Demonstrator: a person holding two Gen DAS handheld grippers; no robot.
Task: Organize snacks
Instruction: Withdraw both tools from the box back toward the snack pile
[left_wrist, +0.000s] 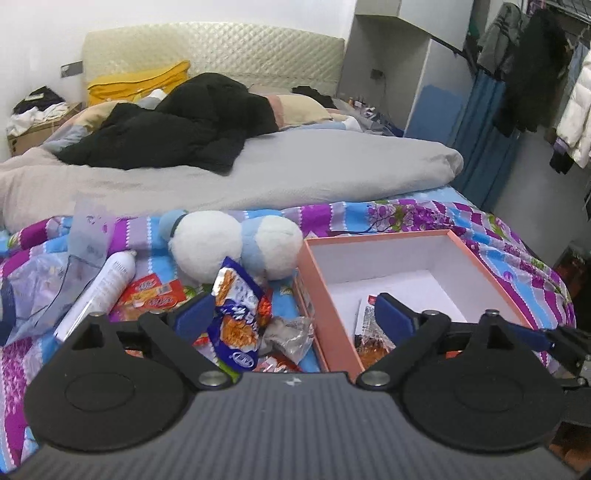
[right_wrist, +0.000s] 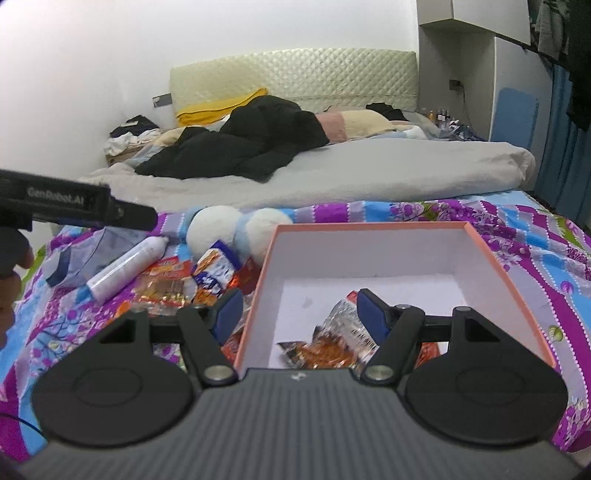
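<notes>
While both claws tilt down over the flowered bed sheet (left_wrist: 424, 214), each stands spread with nothing between its fingers. The left claw (left_wrist: 291, 317) straddles the near-left corner of the pink box (left_wrist: 373, 239), one finger beside a blue snack bag (left_wrist: 236, 314), the other over the box. The right claw (right_wrist: 297, 314) straddles the box's left wall, with an orange snack packet (right_wrist: 332, 339) lying inside. More snack packets (right_wrist: 166, 284) lie loose on the sheet beside a white bottle (right_wrist: 125, 267) and a plush toy (left_wrist: 236, 240). Only the right view shows the left tool's black body and the person's fingers at its left edge; only the left view shows hanging clothes (left_wrist: 535, 74).
</notes>
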